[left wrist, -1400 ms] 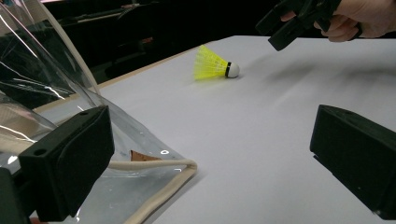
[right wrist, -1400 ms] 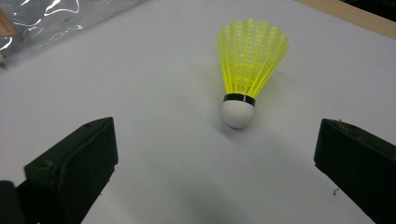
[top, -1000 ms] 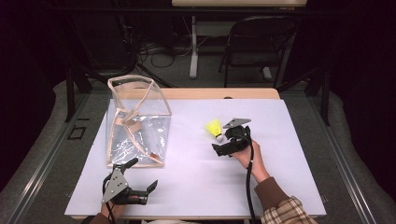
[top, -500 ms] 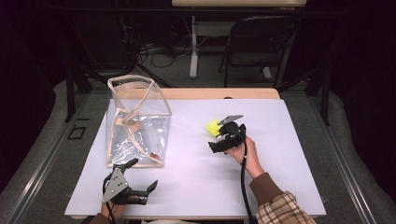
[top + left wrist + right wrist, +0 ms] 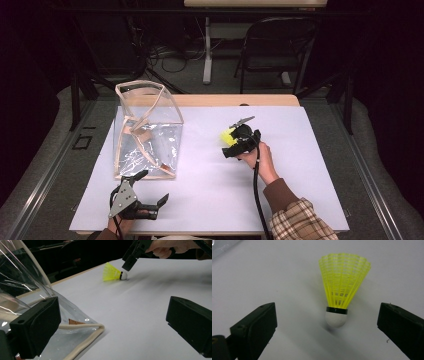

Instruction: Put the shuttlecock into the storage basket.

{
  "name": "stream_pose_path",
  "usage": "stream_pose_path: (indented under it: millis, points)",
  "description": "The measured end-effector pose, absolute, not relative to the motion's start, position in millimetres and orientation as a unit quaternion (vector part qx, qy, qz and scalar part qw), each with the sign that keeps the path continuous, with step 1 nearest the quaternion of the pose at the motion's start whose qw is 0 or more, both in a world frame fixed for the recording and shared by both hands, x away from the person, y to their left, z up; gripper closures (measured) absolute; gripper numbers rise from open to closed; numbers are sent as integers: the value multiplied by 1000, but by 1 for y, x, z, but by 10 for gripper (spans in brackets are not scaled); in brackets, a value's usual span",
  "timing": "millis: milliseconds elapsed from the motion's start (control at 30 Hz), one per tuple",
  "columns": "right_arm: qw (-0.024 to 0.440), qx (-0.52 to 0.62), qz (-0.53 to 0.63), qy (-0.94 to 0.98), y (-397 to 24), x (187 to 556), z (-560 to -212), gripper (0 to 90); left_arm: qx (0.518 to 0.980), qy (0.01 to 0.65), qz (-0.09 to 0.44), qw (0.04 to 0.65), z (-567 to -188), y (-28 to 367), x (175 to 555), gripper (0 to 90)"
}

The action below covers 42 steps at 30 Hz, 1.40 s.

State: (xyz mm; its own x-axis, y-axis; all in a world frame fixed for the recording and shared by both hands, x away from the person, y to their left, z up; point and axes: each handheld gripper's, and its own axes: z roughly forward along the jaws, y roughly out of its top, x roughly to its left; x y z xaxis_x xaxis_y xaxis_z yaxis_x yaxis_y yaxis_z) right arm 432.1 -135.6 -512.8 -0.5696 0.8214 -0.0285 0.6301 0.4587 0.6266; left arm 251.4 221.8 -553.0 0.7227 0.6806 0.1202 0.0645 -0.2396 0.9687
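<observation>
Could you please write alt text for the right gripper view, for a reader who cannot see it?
A yellow shuttlecock with a white tip lies on a white table, its tip pointing toward the camera. The right gripper frames it, its two black jaws wide open on either side and apart from it.

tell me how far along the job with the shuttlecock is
Early. Nothing looks done: the shuttlecock lies on the white table, apart from the clear bag. In hand: the right gripper is open around its cork end, not touching. Left: closing, lifting, probably carrying it to the bag. The left gripper waits open beside the bag.
</observation>
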Motion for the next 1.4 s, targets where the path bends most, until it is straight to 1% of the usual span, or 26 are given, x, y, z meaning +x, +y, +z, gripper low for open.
stream_pose_path:
  millis: [67, 100, 133, 167, 233, 400, 667, 1000, 1167, 1200, 1333, 1400]
  points:
    - [165, 438, 271, 841, -133, 436, -514, 72, 739, 254, 273, 562, -553, 222, 252, 0]
    - [165, 438, 271, 841, -133, 436, -514, 72, 739, 254, 273, 561, -553, 222, 252, 0]
    - [163, 441, 271, 840, -131, 437, -515, 94, 738, 254, 273, 562, -553, 222, 252, 0]
    - [165, 447, 262, 840, -131, 439, -514, 142, 739, 254, 272, 562, -553, 222, 252, 0]
    - [163, 455, 261, 836, -130, 441, -515, 163, 739, 254, 272, 562, -553, 222, 252, 0]
    - [162, 469, 244, 833, -130, 448, -518, 295, 739, 254, 271, 562, -553, 222, 252, 0]
    - [153, 477, 225, 836, -128, 455, -528, 416, 740, 254, 271, 562, -553, 222, 252, 0]
    - [151, 487, 216, 833, -128, 459, -531, 532, 739, 254, 270, 562, -553, 222, 252, 0]
    - [147, 487, 206, 836, -129, 460, -531, 564, 740, 253, 270, 562, -553, 222, 252, 0]
    - [150, 486, 225, 831, -129, 460, -534, 570, 739, 254, 270, 562, -553, 222, 252, 0]
    - [142, 487, 215, 834, -130, 460, -533, 633, 739, 253, 270, 562, -553, 222, 252, 0]
    - [142, 486, 215, 835, -130, 460, -534, 640, 739, 253, 270, 562, -553, 222, 252, 0]
